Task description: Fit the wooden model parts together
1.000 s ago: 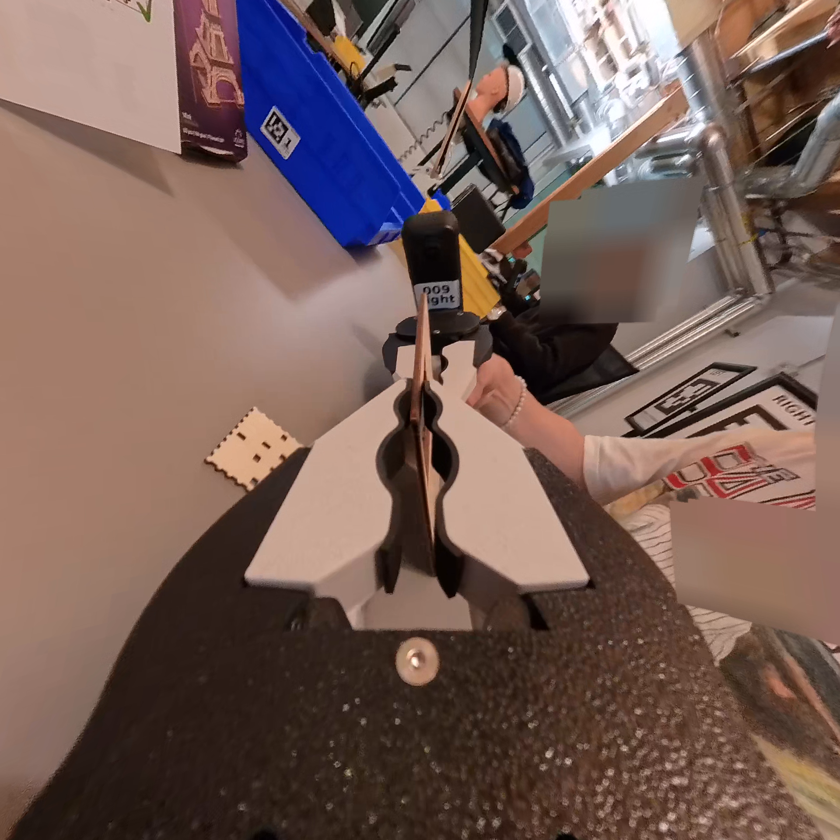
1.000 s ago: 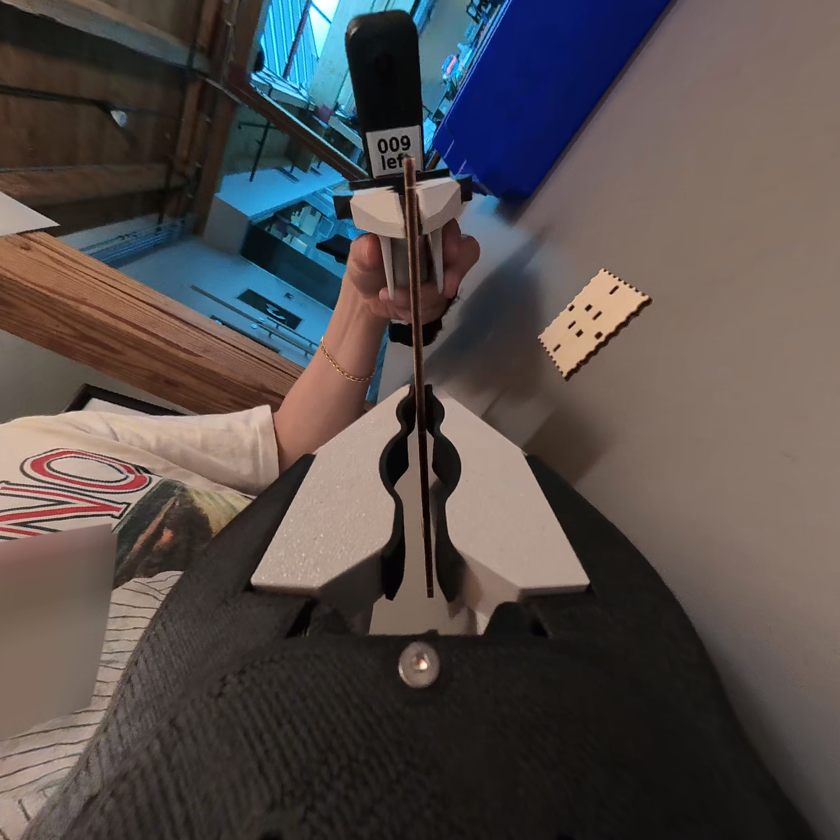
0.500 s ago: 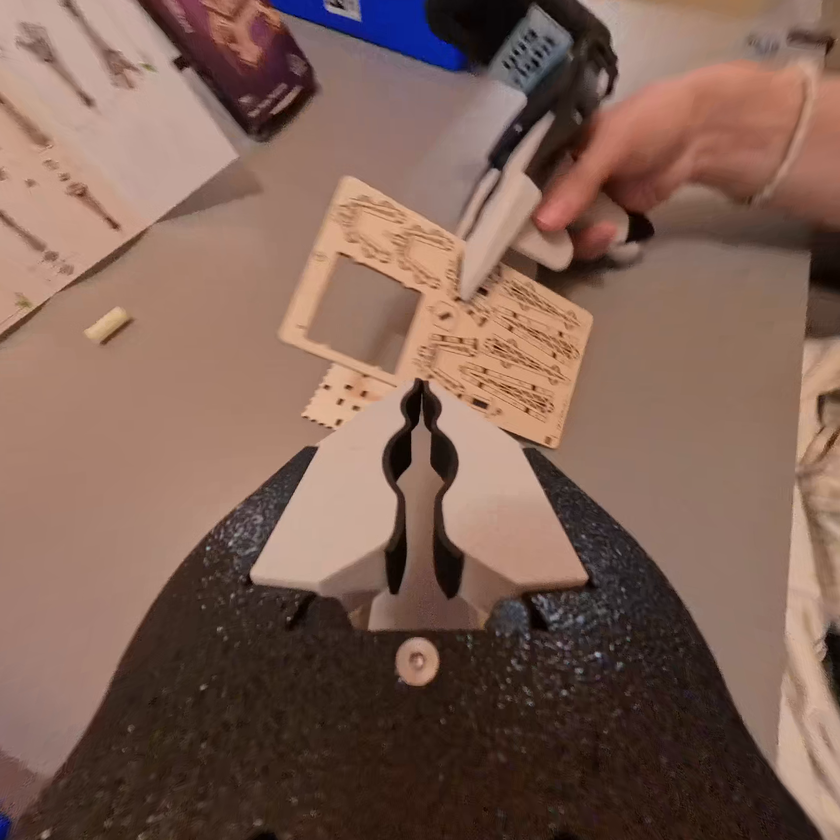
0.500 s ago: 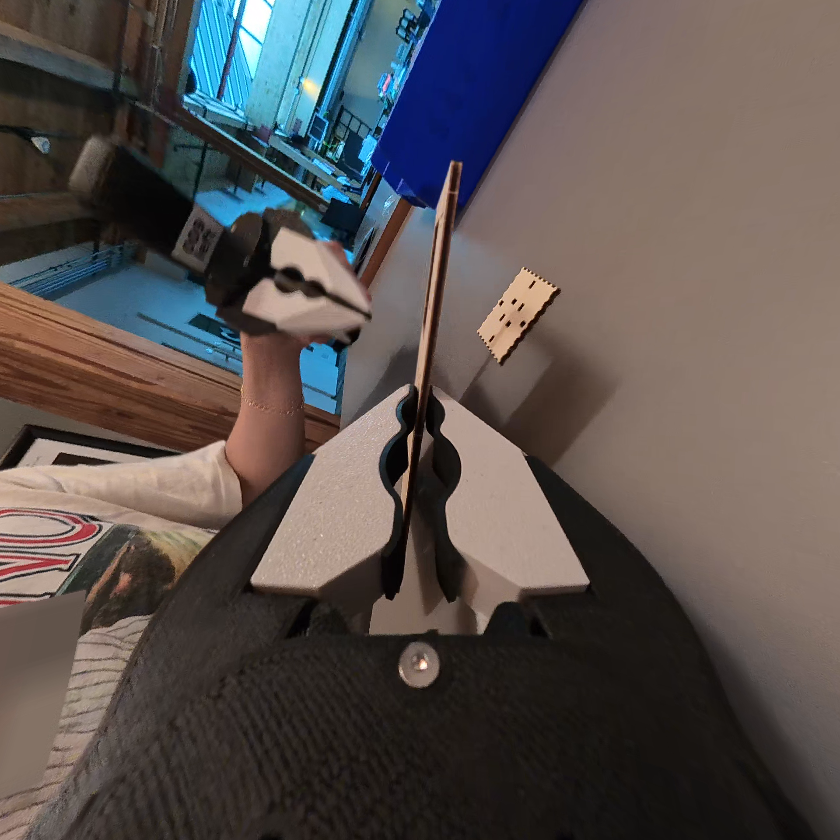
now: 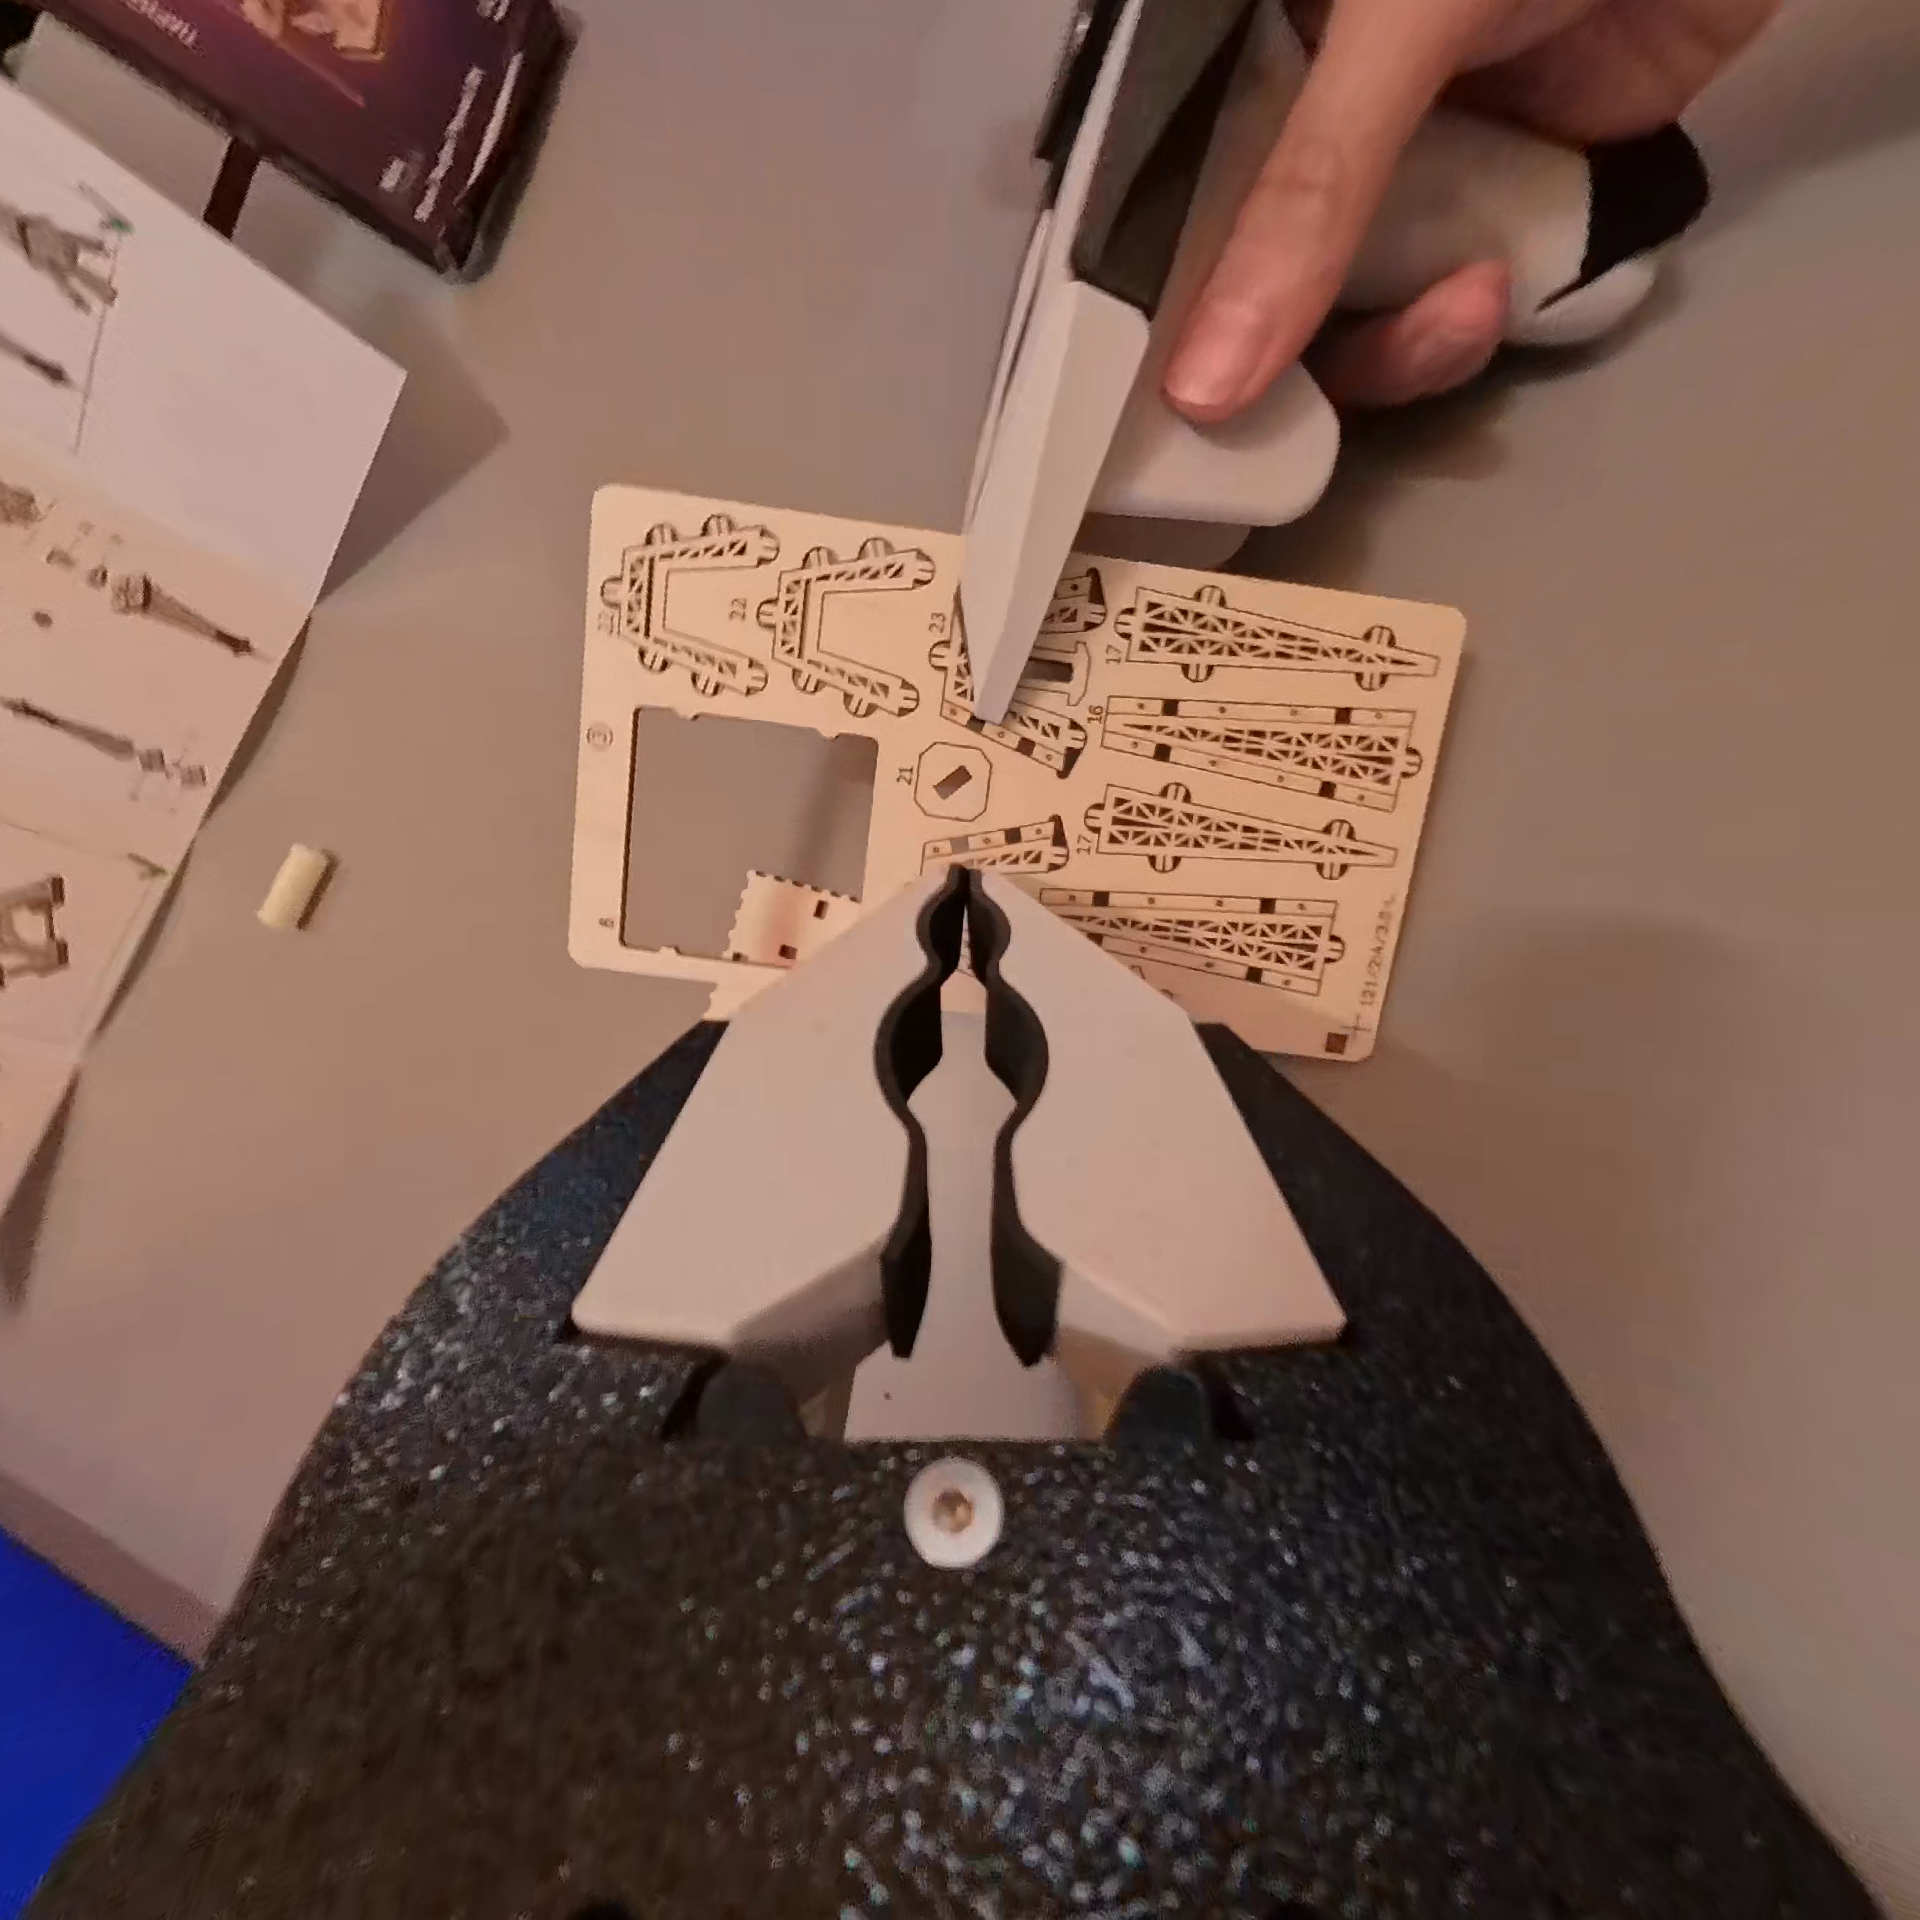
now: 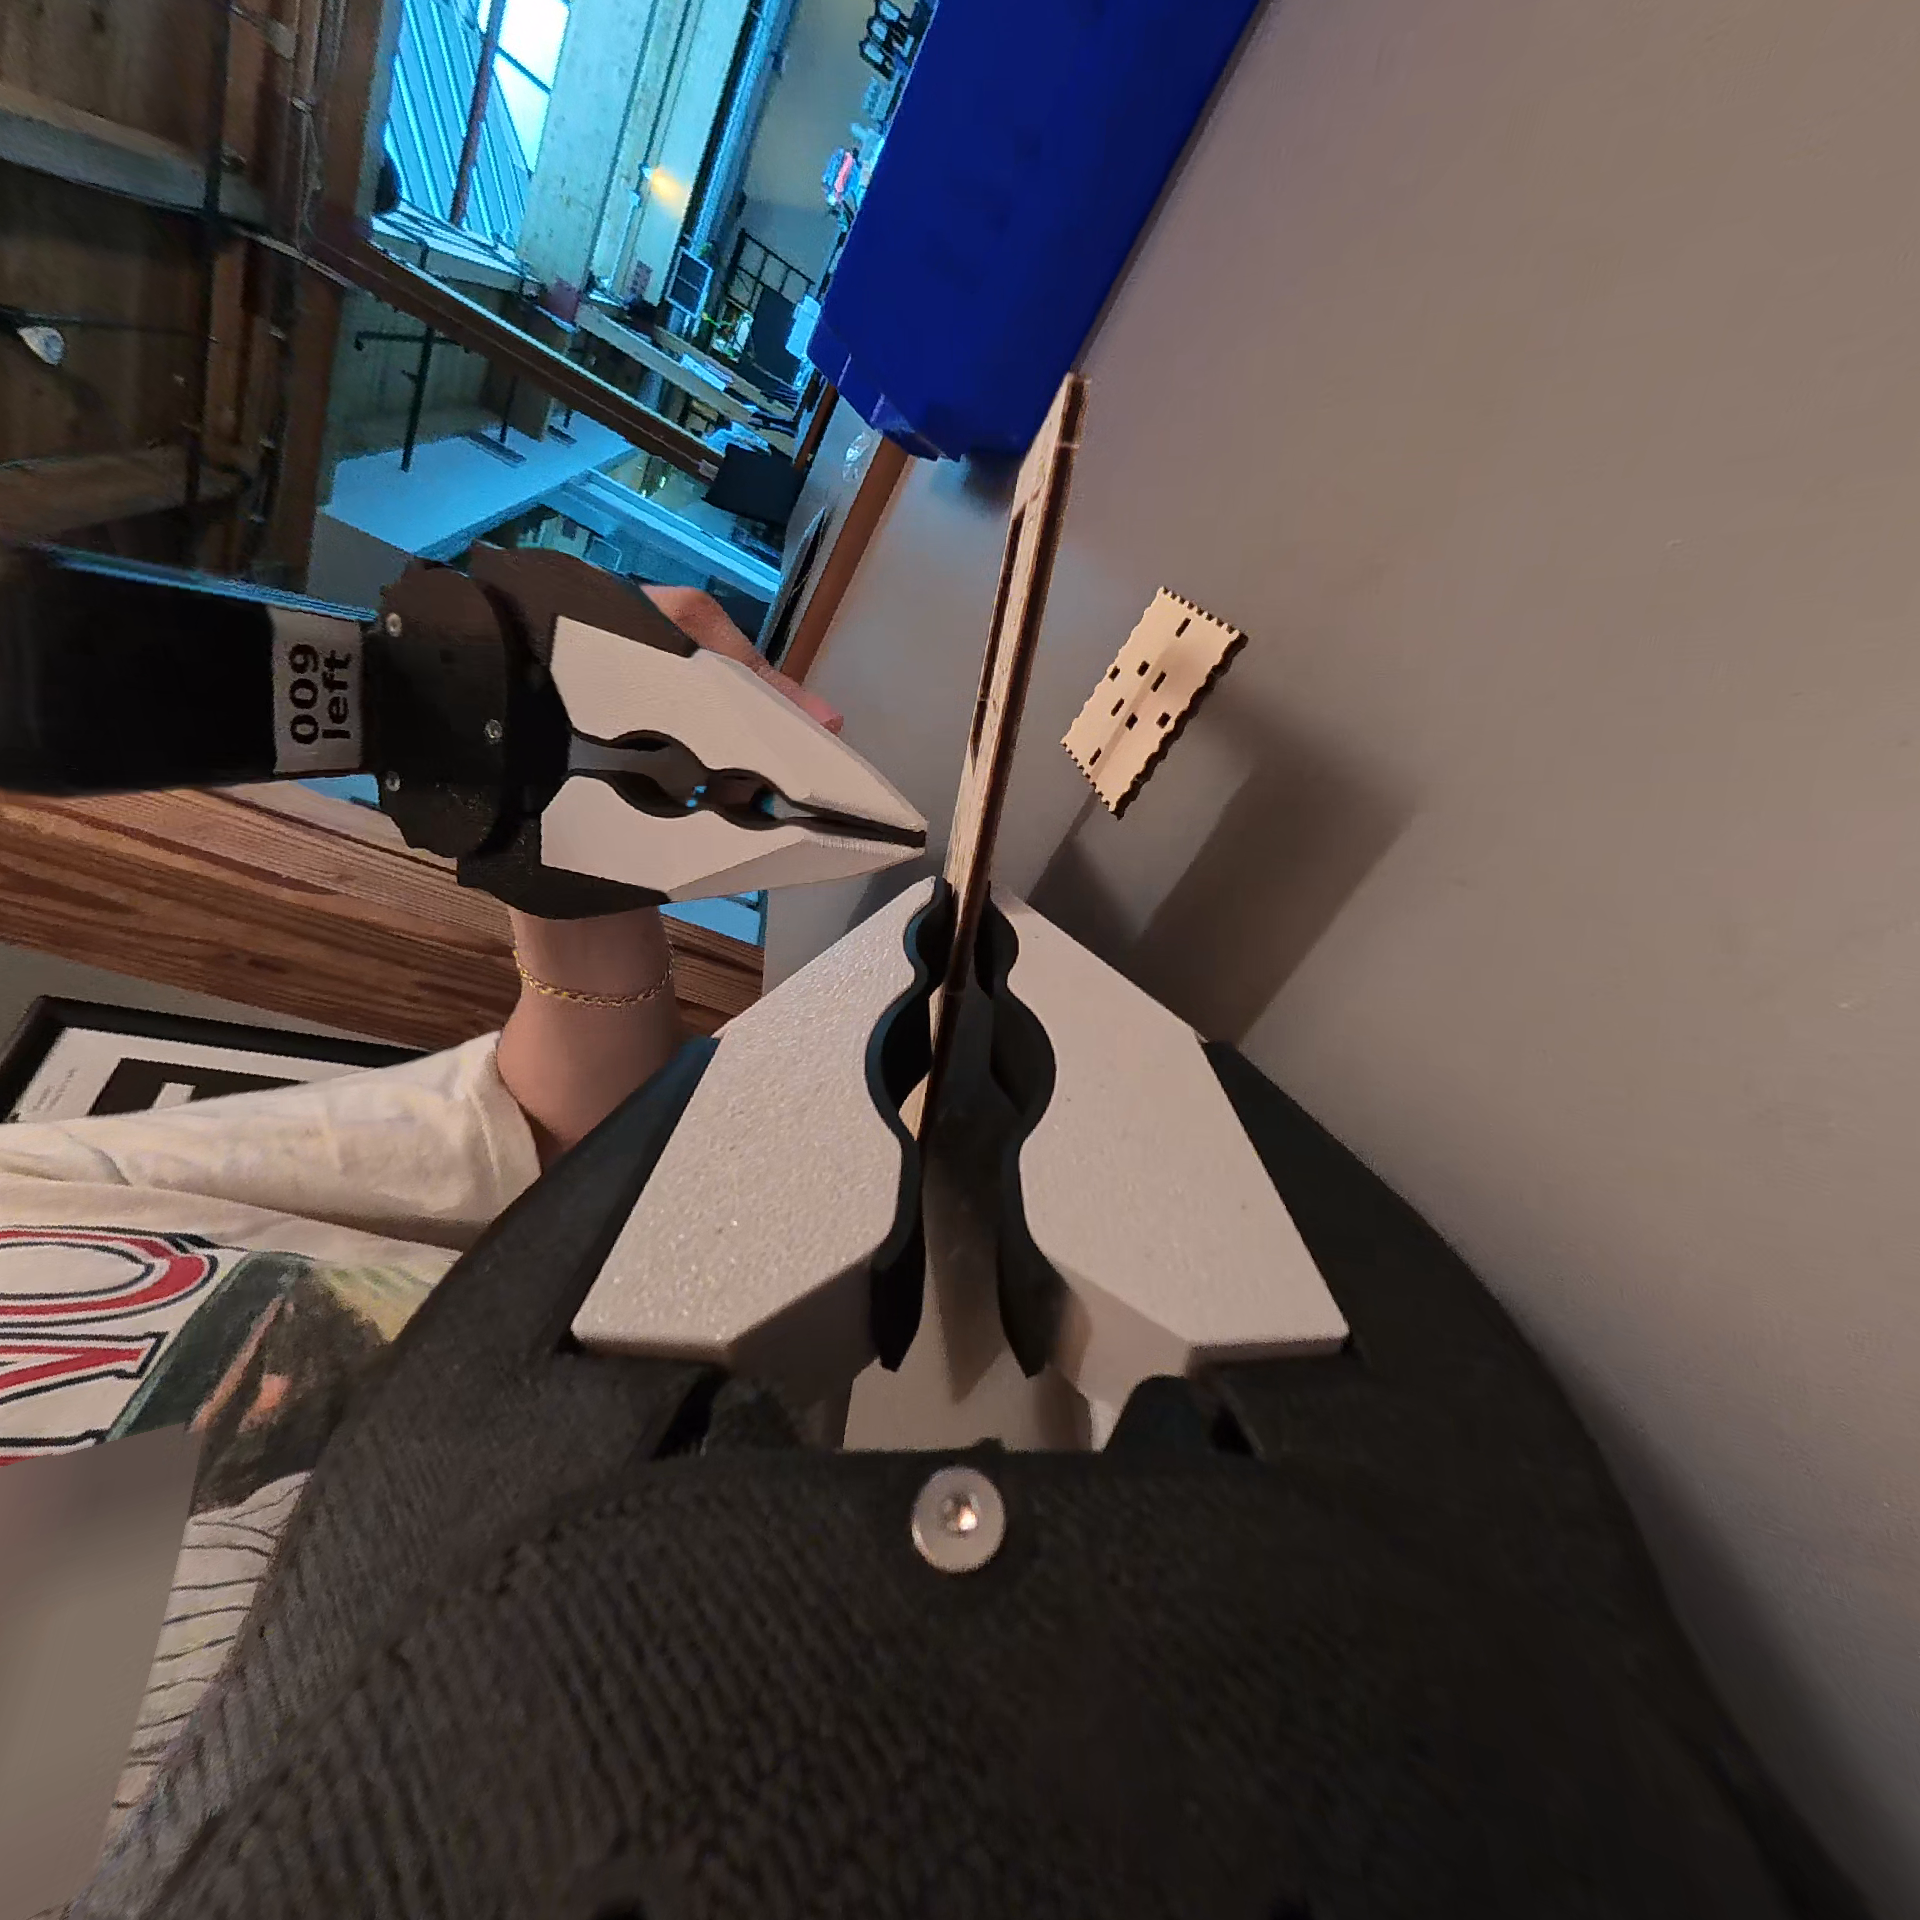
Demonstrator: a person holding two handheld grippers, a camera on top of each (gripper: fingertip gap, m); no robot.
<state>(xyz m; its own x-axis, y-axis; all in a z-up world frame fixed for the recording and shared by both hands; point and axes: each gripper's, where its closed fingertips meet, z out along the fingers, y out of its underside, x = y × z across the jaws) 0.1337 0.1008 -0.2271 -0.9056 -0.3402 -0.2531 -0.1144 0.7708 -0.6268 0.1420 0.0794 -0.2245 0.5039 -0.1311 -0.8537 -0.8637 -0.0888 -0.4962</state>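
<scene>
A thin wooden sheet (image 5: 1262,732) of laser-cut model parts, with a square hole in it, is held above the grey table (image 5: 748,312). My right gripper (image 6: 961,896) is shut on the sheet (image 6: 1023,623), which stands edge-on in the right wrist view. In the left wrist view the right gripper (image 5: 992,712) reaches onto the sheet from above. My left gripper (image 5: 961,883) is shut and empty, pointing at the sheet's flat face. In the right wrist view the left gripper's (image 6: 906,836) tip is just short of the sheet. A small notched wooden square (image 6: 1153,712) lies on the table.
Printed instruction sheets (image 5: 125,540) lie at the left and a purple box (image 5: 416,114) stands at the far left. A small cream peg (image 5: 296,883) lies on the table. A blue bin (image 6: 1039,208) stands at the table's far end. A person's hand (image 5: 1351,208) holds the right gripper. Only a small space, under 4 cm, lies between the two pairs of fingers. Left tips and right tips are each some 20 cm from the small cream peg (image 5: 296,883).
My left gripper let go of the sheet and swung round to face its flat side, moving closer. My right gripper has kept hold of the sheet.
</scene>
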